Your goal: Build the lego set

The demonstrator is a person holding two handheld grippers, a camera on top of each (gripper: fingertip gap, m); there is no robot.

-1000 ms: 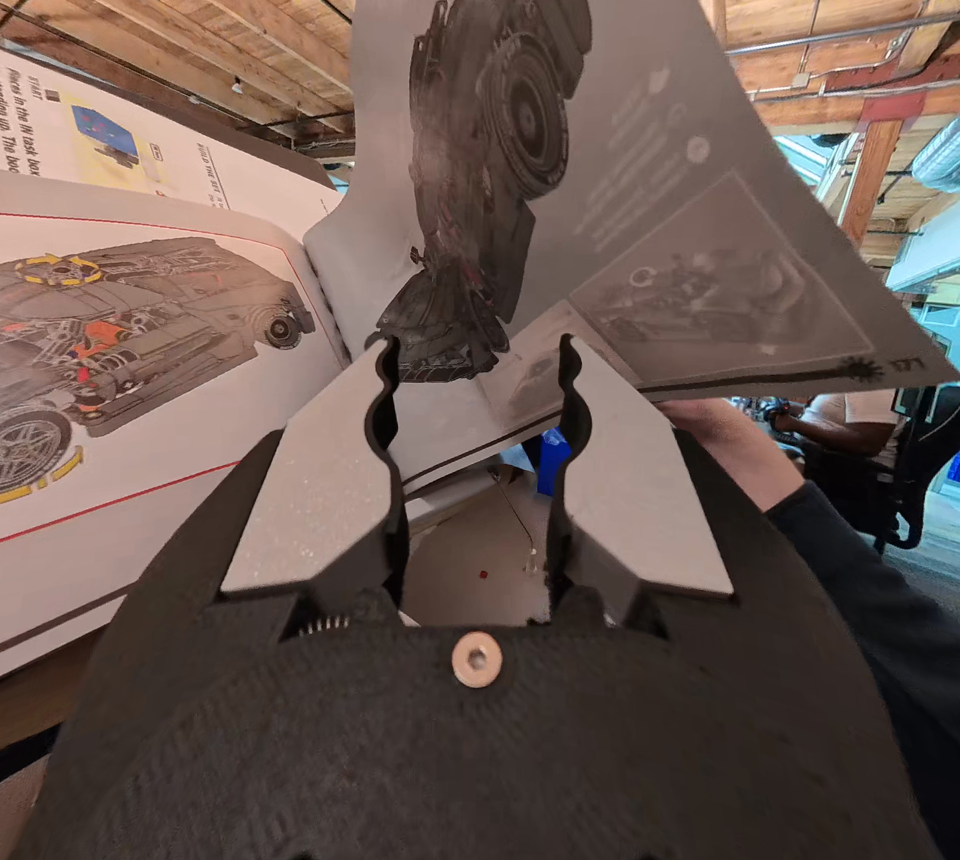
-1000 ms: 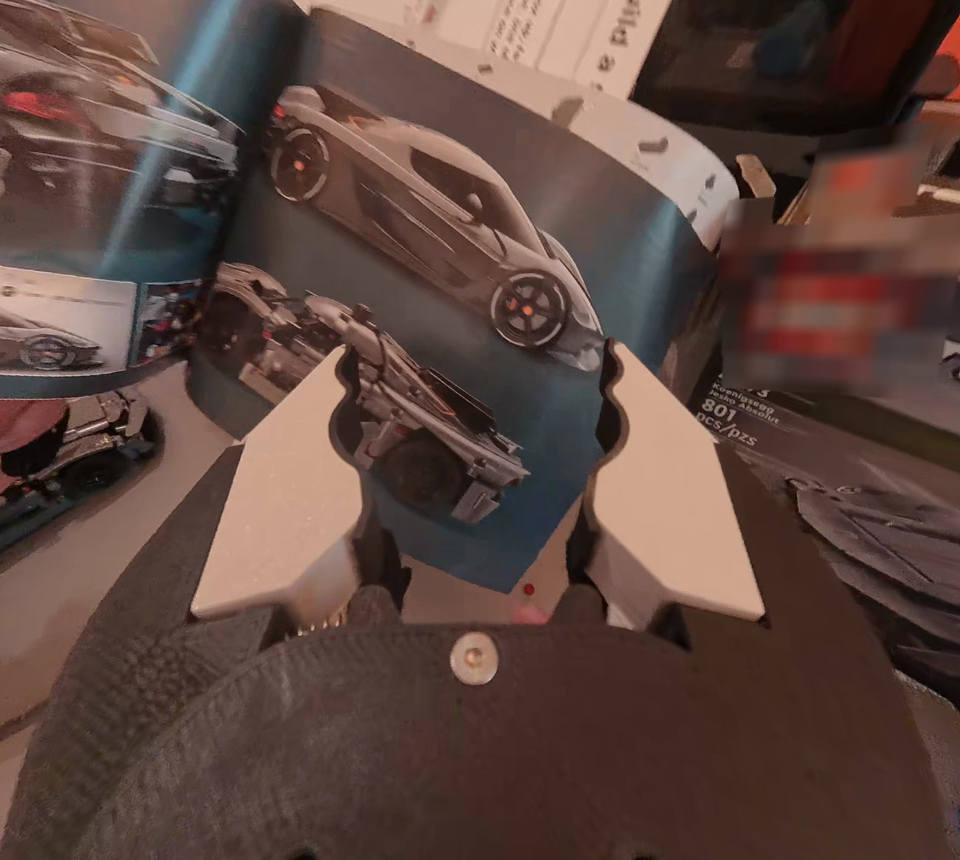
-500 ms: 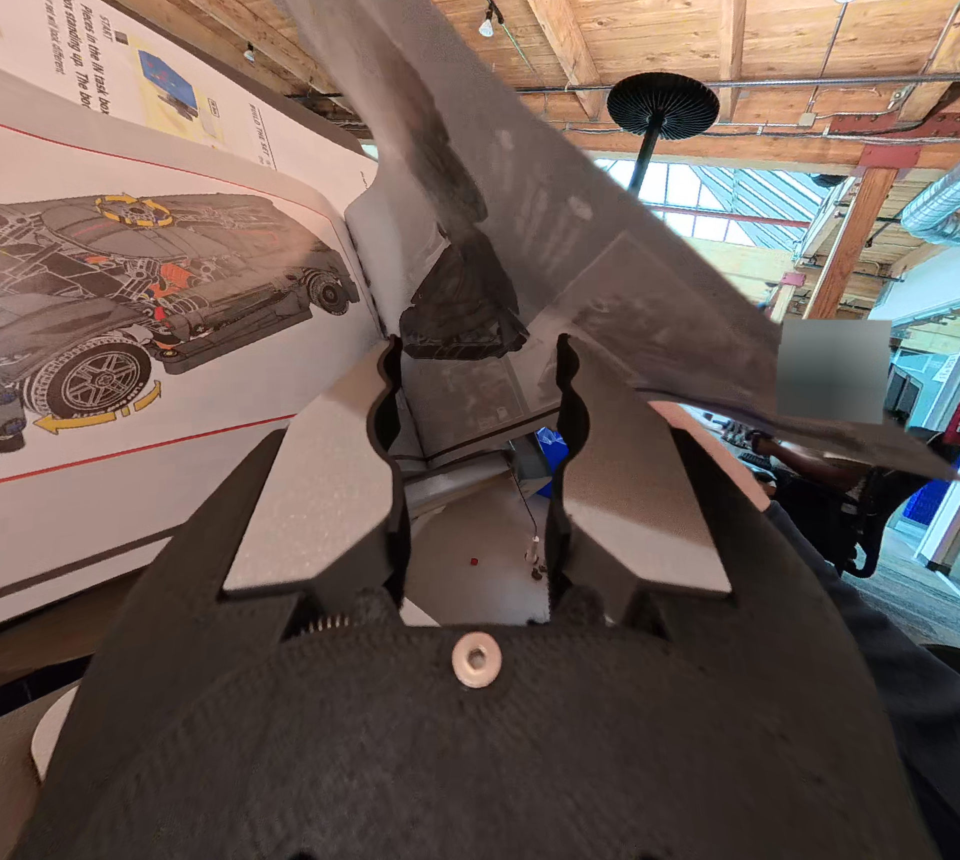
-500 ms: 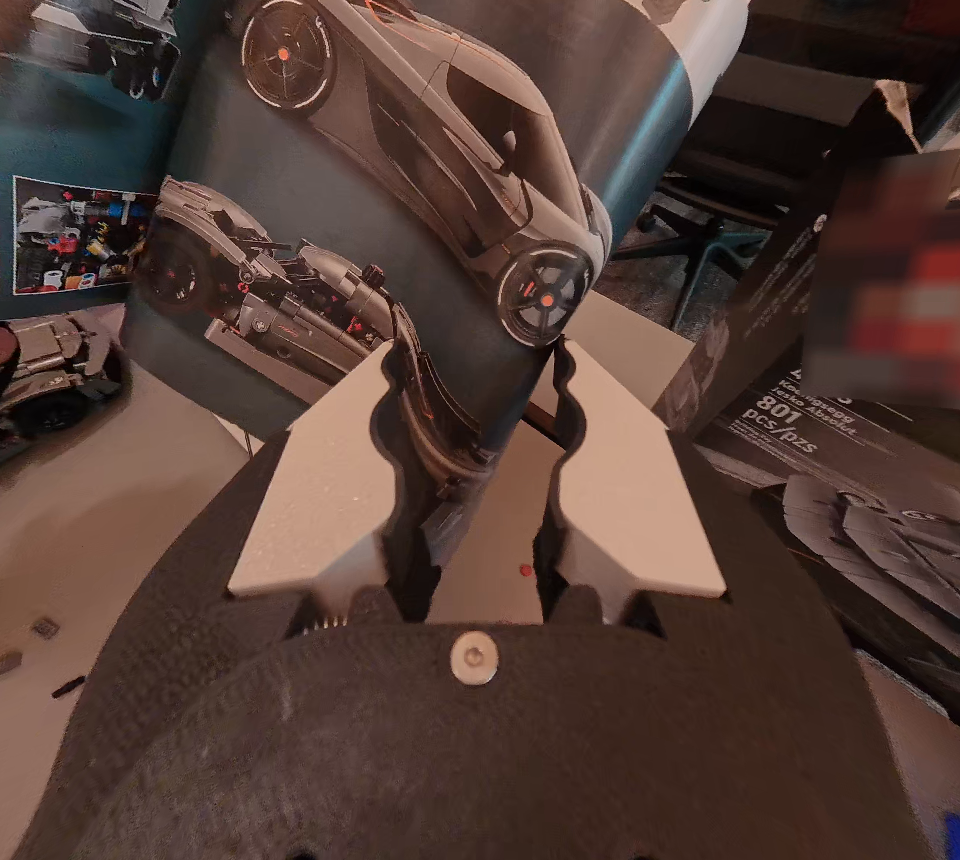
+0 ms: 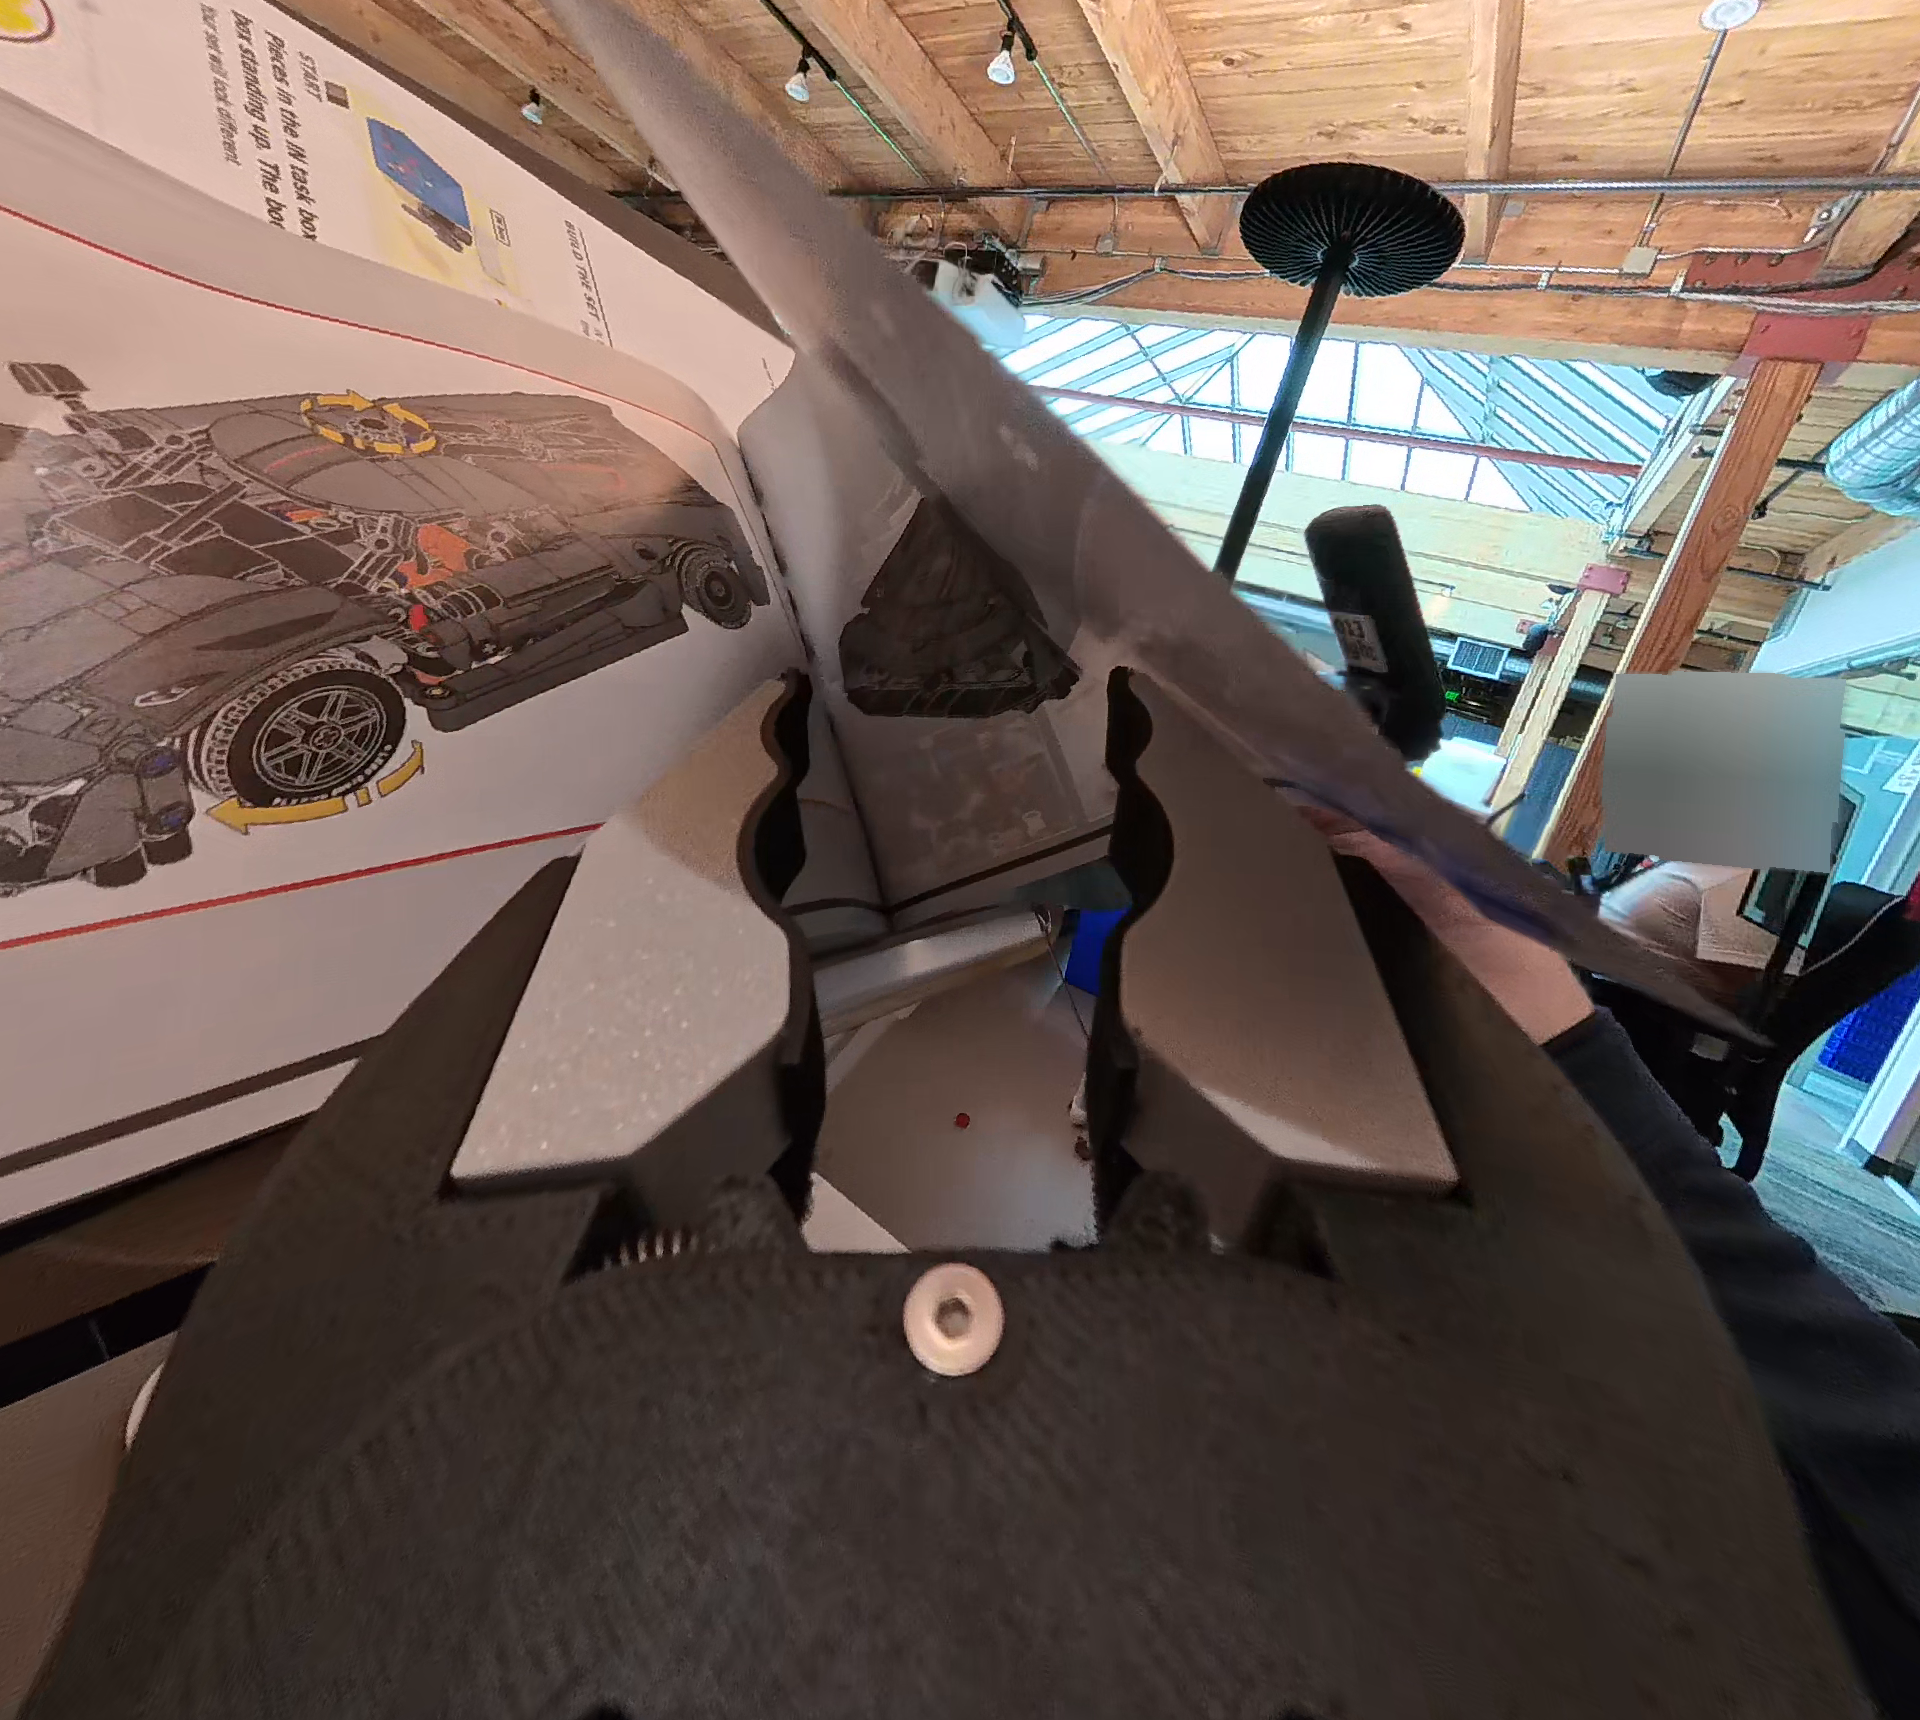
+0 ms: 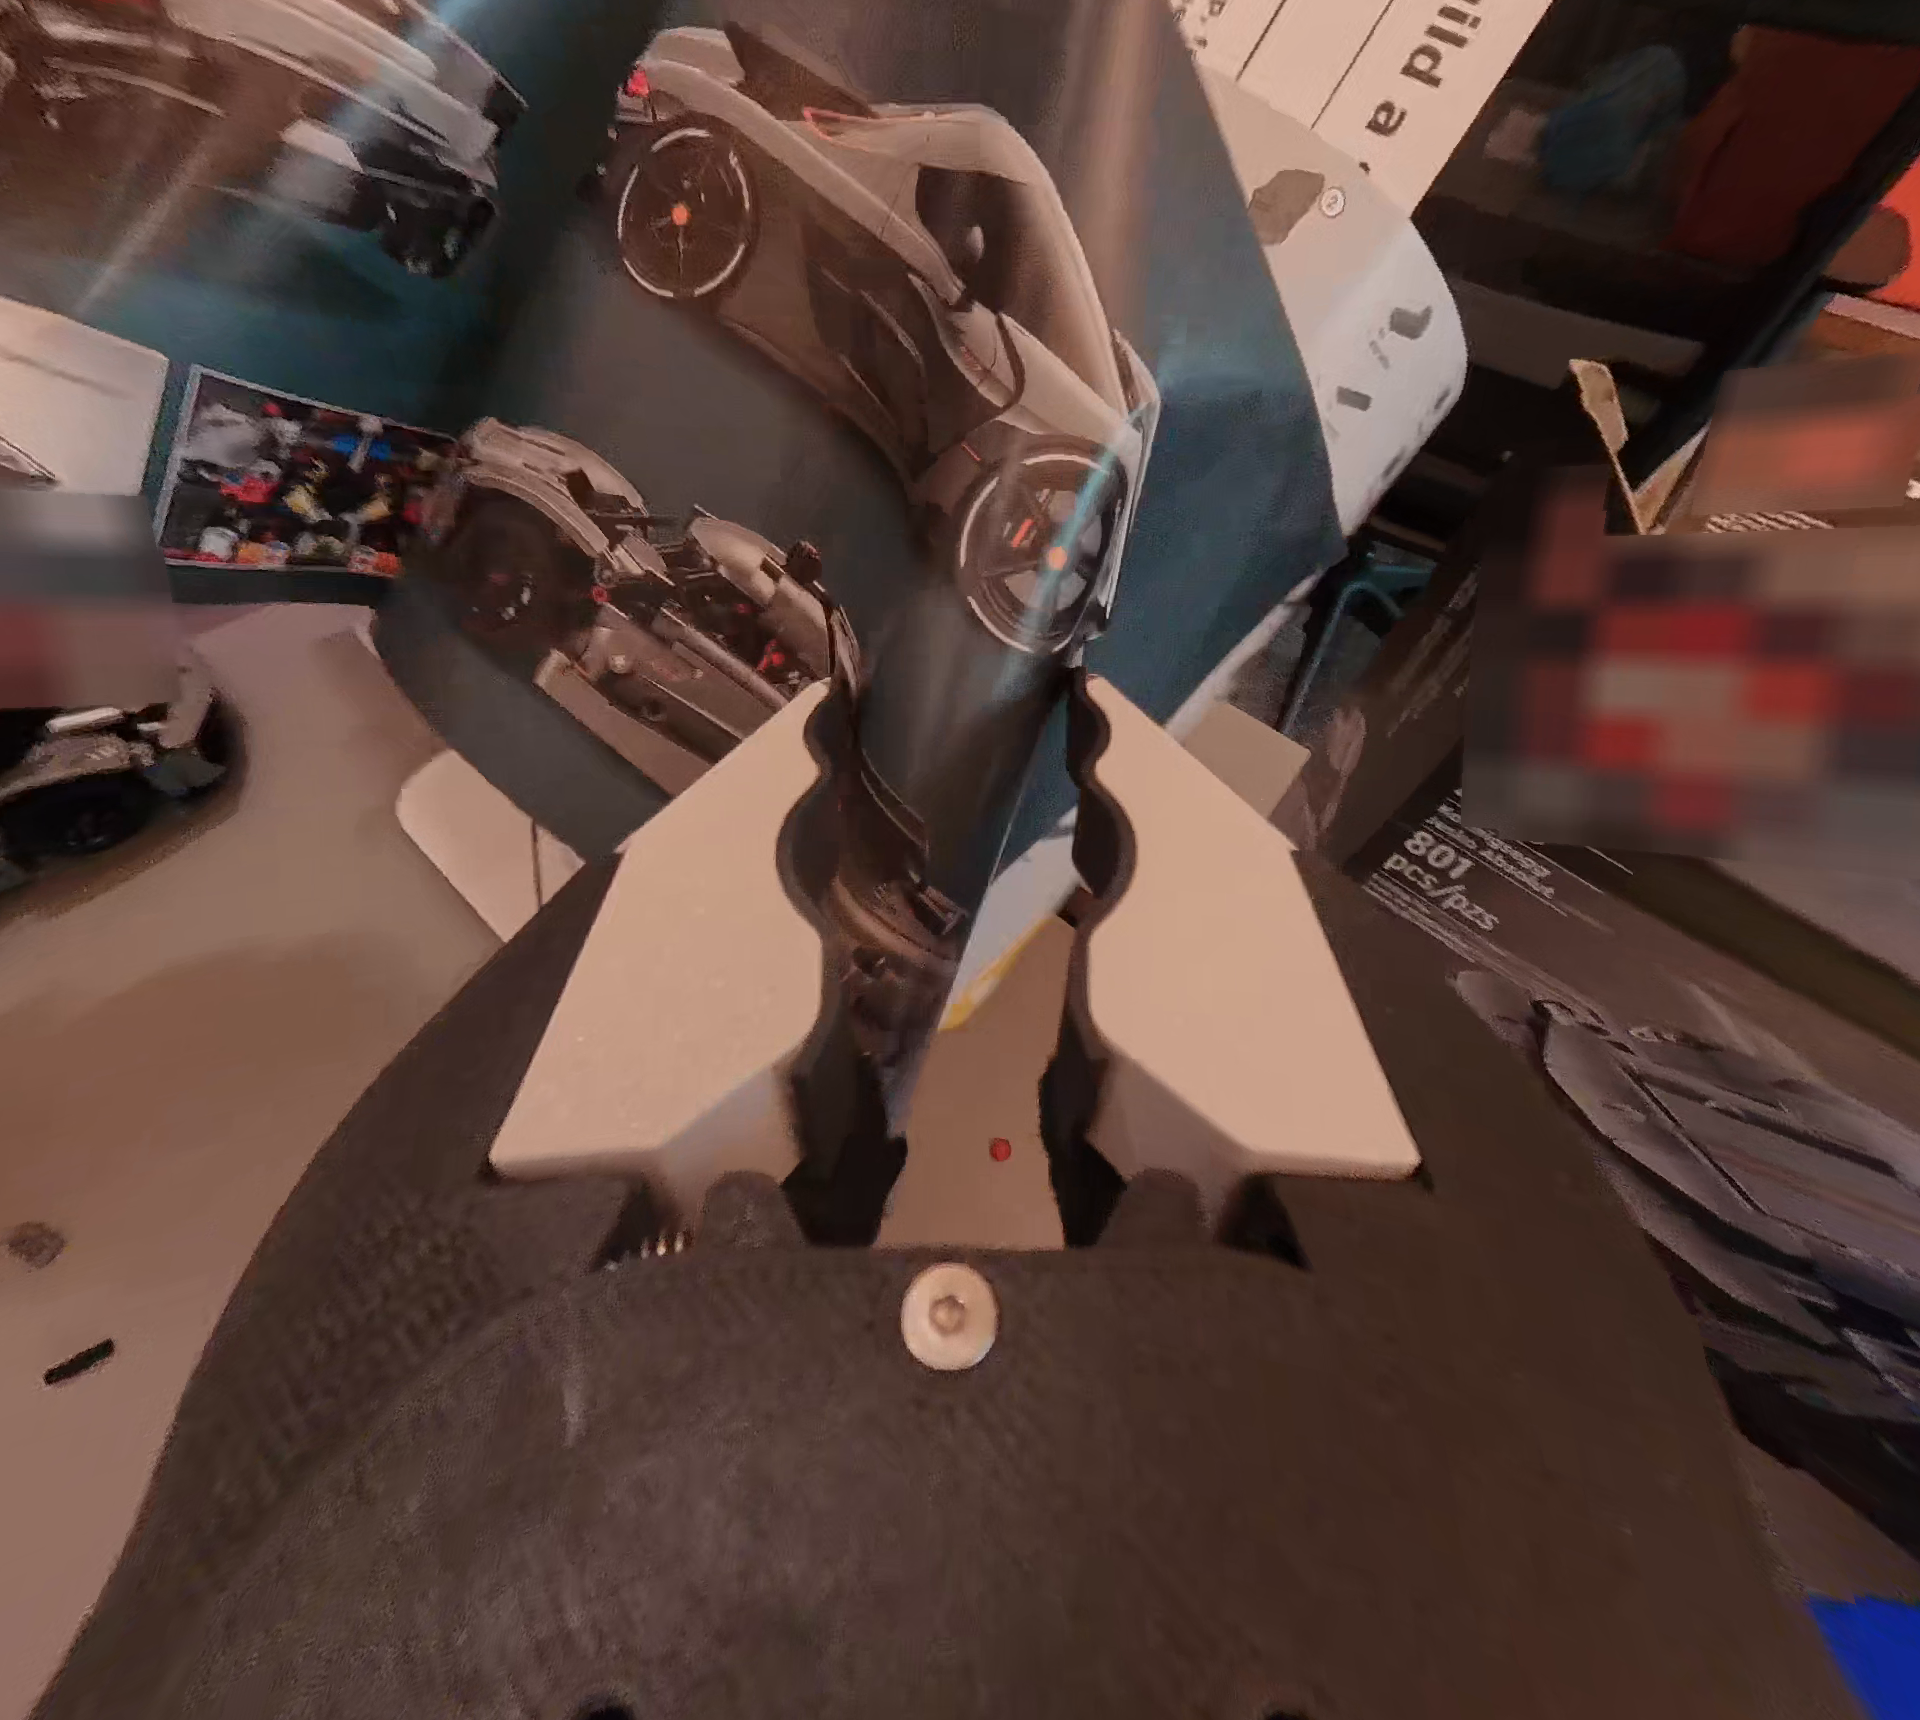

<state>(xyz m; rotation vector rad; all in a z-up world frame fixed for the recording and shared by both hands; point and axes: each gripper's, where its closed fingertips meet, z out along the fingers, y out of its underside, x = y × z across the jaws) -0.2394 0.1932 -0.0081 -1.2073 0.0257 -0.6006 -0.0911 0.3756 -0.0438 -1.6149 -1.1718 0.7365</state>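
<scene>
My left gripper (image 5: 951,704) sits half open with nothing in it, pointed up at the booklet's (image 5: 312,631) spine; a car diagram fills the left page. My right gripper (image 6: 951,704) has its fingers nearly closed around the corner of a lifted page (image 6: 935,423), contact unclear. Built car (image 6: 94,766) near the bench's (image 6: 208,995) left edge, box (image 6: 1662,995) to the right.
</scene>
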